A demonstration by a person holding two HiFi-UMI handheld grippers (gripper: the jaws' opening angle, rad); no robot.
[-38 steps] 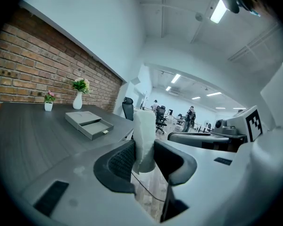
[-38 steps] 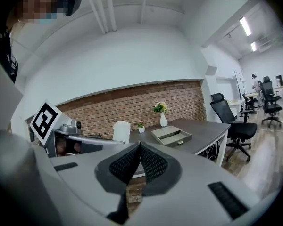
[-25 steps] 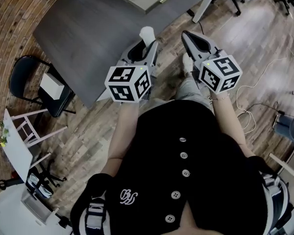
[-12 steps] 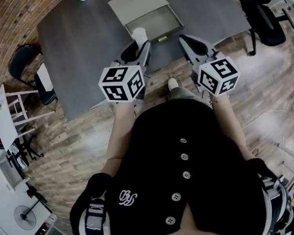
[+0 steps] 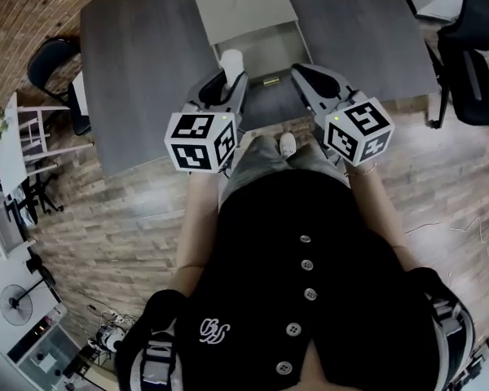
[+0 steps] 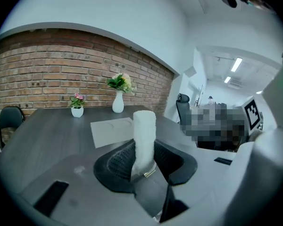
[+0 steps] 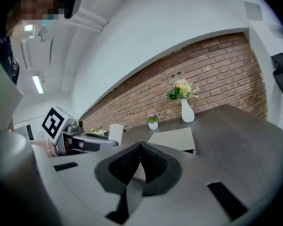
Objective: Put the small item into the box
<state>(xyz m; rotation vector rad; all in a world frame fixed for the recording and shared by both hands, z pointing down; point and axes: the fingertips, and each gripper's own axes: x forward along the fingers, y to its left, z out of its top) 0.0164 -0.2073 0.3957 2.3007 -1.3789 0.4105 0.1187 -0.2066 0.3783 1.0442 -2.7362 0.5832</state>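
Left gripper (image 5: pixel 226 88) clamps white roll (image 5: pixel 231 61) at lower end; seems light, soft, squashable. Right gripper (image 5: pixel 308 78) closed, empty.

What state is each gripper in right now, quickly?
Left gripper: shut on the white cylinder.
Right gripper: shut, empty.

Box (image 5: pixel 248 15) on table (image 5: pixel 147 72); vase (image 6: pixel 117 103) behind box.

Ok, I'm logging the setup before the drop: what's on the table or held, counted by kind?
box: 1
flower vase: 1
flower pot: 1
white roll, held in the left tongs: 1
Total: 4
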